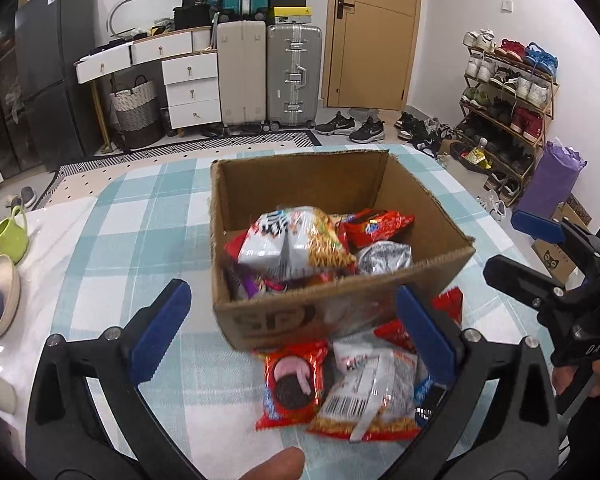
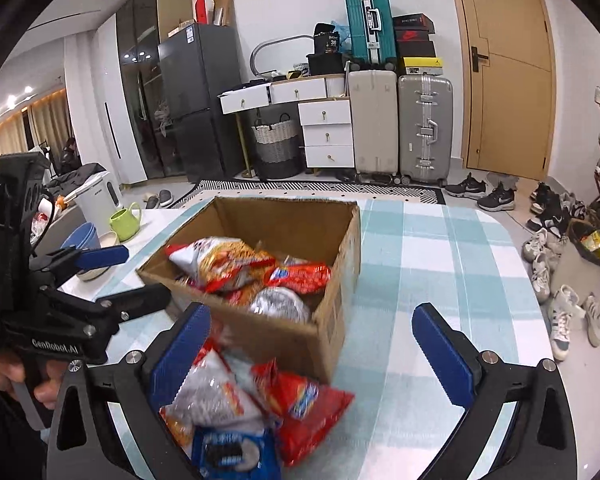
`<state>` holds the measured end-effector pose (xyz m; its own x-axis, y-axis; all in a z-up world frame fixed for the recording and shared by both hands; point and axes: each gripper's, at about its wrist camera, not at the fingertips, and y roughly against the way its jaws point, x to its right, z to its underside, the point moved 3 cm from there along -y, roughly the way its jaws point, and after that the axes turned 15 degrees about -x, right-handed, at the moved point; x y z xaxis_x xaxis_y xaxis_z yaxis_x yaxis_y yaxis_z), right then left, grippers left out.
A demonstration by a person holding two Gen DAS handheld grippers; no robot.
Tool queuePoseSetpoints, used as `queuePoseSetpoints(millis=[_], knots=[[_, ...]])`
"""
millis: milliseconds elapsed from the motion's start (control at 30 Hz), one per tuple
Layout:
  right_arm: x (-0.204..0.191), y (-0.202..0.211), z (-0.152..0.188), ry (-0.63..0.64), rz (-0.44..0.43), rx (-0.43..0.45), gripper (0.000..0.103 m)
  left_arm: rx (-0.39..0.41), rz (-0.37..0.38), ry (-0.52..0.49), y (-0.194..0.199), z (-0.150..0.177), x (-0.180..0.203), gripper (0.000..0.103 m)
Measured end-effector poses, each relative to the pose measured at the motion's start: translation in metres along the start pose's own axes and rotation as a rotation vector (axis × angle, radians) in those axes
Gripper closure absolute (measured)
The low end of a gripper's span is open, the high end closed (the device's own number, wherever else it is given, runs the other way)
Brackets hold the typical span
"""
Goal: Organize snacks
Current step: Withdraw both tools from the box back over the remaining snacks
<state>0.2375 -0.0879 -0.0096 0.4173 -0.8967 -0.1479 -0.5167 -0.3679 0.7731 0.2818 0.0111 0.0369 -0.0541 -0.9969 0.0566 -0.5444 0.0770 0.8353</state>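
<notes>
Sitting on a table covered by a teal-and-white checked cloth (image 1: 140, 216), one open brown cardboard box (image 1: 340, 216) of corrugated card with rough-cut edges holds crinkled foil snack packets. At least four show inside: a white-and-orange noodle-snack bag (image 1: 296, 244) on top, a red packet (image 1: 376, 224) behind it, a crumpled silver packet (image 1: 384, 260) to its right, and a purple wrapper edge low at the left; any beneath are hidden.

More packets lie in a loose pile on the cloth against the box's near wall. The left wrist view shows a red cookie packet (image 1: 292, 388) picturing a dark sandwich cookie, and beside it a clear-and-white bag with a barcode (image 1: 364, 396). The right wrist view shows a blue cookie packet (image 2: 232, 456) and a glossy red packet (image 2: 308, 412) in the same pile.

Two handheld grippers, black frames with ridged blue pads, are in view. The left gripper (image 1: 296, 328) has its fingers spread wide and grasps nothing, hovering over the pile in front of the box. The right gripper (image 2: 320, 352) is likewise spread and empty, its left pad just beside the pile.

To the table's left stand one green mug (image 1: 12, 232) and stacked bowls, one cream-coloured and one blue.
</notes>
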Motion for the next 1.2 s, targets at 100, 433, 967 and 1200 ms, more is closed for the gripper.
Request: queuePoseSetpoints(millis=[100,433,967,1200], knots=[[-0.005,0.008,0.013,0.009,-0.002,-0.01,0.0,0.006,0.002,0.012,0.013,0.018,-0.003,0.001],[-0.02,0.014,0.053,0.037,0.016,-0.02,0.0,0.005,0.022,0.073,0.037,0.077,-0.016,0.001],[-0.03,0.006,0.08,0.049,0.014,-0.04,0.0,-0.018,-0.006,0.055,0.029,0.105,-0.011,0.001],[-0.036,0.0,0.086,0.053,0.011,-0.063,0.0,-0.031,0.016,0.077,0.031,0.104,-0.015,0.001]])
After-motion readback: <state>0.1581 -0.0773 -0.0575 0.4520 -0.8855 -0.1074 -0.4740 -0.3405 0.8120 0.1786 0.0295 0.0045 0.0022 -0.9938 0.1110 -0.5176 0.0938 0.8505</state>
